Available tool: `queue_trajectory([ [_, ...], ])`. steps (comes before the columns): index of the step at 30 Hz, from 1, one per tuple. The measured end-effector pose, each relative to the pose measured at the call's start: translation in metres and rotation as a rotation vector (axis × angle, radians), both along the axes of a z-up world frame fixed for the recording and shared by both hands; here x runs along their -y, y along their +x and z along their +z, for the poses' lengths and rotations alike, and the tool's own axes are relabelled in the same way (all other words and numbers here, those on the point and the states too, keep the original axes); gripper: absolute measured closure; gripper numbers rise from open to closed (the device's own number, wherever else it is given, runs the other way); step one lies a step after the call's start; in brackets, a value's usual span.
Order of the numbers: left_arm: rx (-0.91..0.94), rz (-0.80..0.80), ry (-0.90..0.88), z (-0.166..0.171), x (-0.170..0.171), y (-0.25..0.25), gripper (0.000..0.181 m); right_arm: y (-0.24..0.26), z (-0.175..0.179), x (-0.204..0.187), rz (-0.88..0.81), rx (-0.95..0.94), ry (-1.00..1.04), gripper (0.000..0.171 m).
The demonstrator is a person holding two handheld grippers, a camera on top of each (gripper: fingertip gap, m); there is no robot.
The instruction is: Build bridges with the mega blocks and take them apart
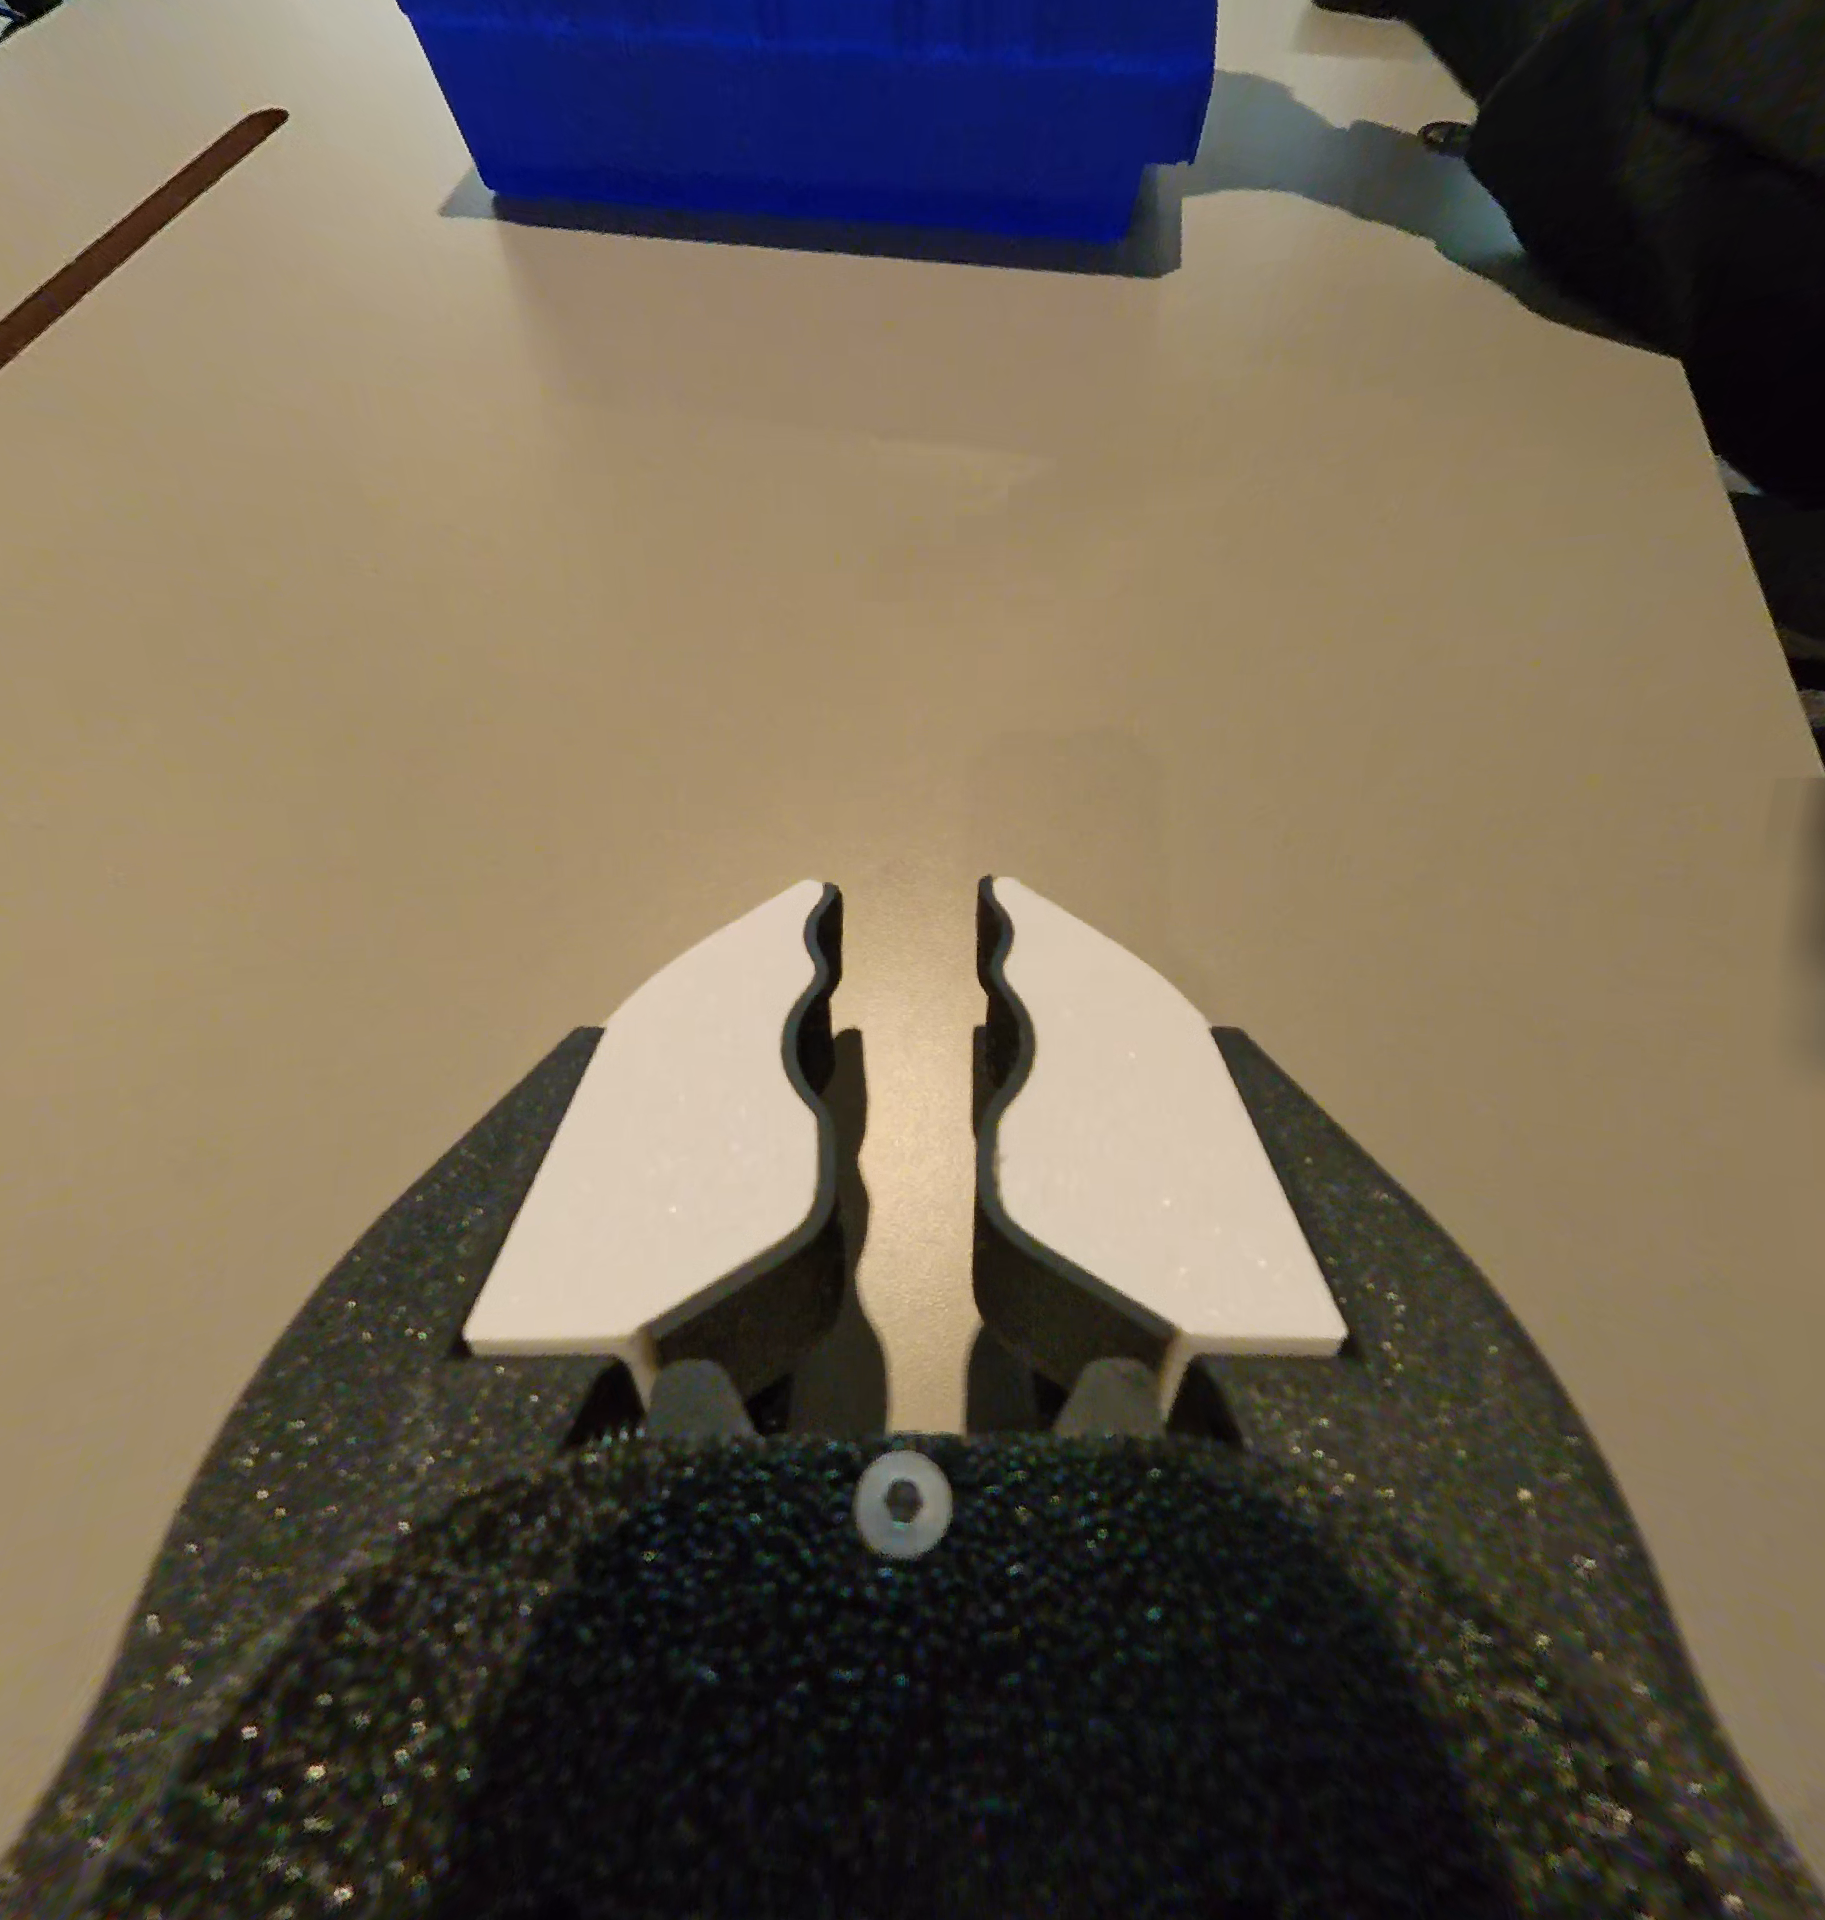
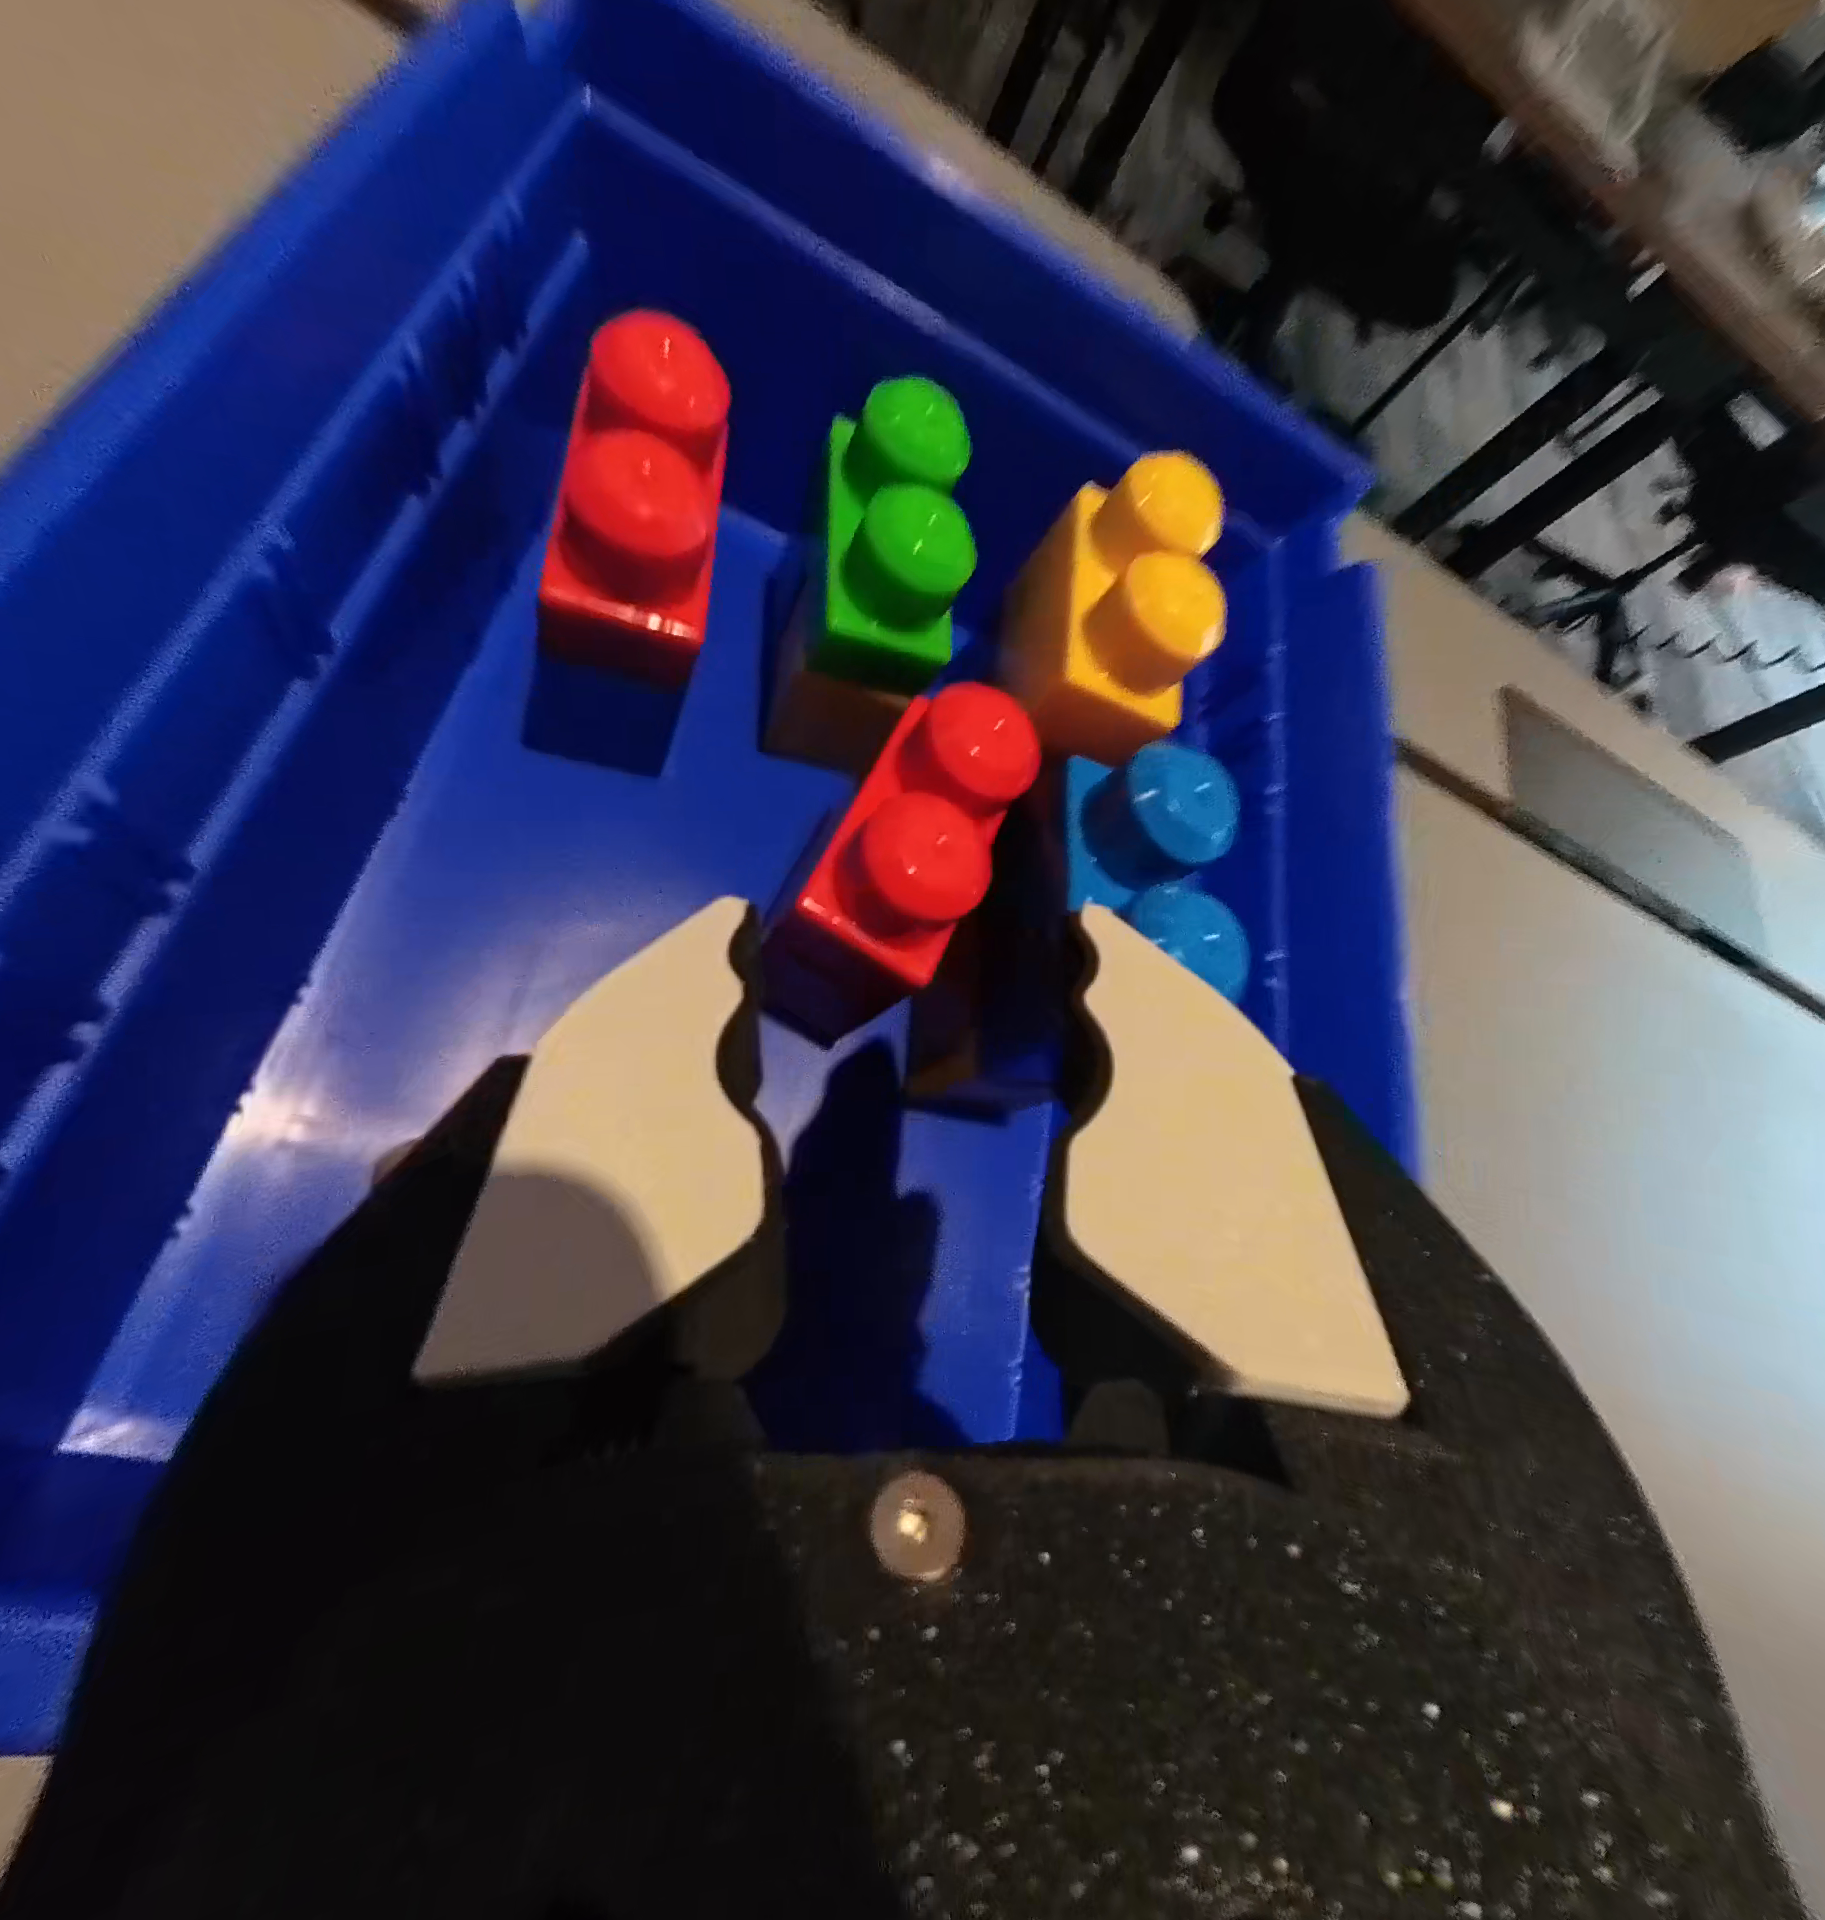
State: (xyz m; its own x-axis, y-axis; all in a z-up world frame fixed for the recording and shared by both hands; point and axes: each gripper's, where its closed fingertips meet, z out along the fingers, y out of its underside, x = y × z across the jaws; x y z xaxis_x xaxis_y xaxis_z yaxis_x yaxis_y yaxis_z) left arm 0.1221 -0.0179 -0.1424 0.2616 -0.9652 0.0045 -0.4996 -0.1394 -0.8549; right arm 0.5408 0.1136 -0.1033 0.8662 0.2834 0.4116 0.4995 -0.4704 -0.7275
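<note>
The right claw point(image 2: 913, 935) hangs spread and empty over the blue bin point(image 2: 264, 727), where the mega blocks stand; the near red block point(image 2: 903, 852) sits just ahead of its tips. To pick well, I judge it should straddle that block squarely, clear of the blue block point(image 2: 1162, 842). The left claw point(image 1: 908, 904) waits parted and empty over the table point(image 1: 472, 623), short of the bin.

No legible writing (none anywhere)

Five two-stud blocks point(image 2: 897, 862) upright, unjoined, in blue bin point(image 2: 264, 727).
</note>
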Motion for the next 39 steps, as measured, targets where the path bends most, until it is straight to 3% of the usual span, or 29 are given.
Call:
queue_trajectory([
  [7, 0.066, 0.149, 0.095, 0.017, -0.025, -0.015, 0.157, -0.024, 0.108, 0.022, -0.029, -0.079, 0.443, 0.12],
  [11, 0.185, 0.328, 0.161, 0.041, -0.048, -0.04, 0.154, -0.068, 0.132, 0.031, -0.026, -0.138, 0.49, 0.119],
  [15, 0.279, 0.497, 0.251, 0.064, -0.066, -0.074, 0.146, -0.155, 0.141, 0.04, 0.128, -0.269, 0.52, 0.118],
  [23, 0.322, 0.744, 0.419, 0.092, -0.08, -0.134, 0.134, -0.317, 0.088, 0.061, 0.521, -0.461, 0.423, 0.097],
  [26, 0.292, 0.859, 0.478, 0.099, -0.082, -0.162, 0.141, -0.335, 0.072, 0.065, 0.599, -0.442, 0.451, 0.108],
  [31, 0.304, 0.976, 0.491, 0.11, -0.074, -0.205, 0.159, -0.355, 0.04, 0.069, 0.689, -0.539, 0.263, 0.121],
  [35, 0.321, 1.093, 0.428, 0.108, -0.072, -0.253, 0.157, -0.364, 0.017, 0.07, 0.712, -0.439, 0.194, 0.121],
  [39, 0.208, 1.296, 0.328, 0.117, -0.069, -0.343, 0.141, -0.373, -0.002, 0.074, 0.748, -0.348, 0.145, 0.121],
])
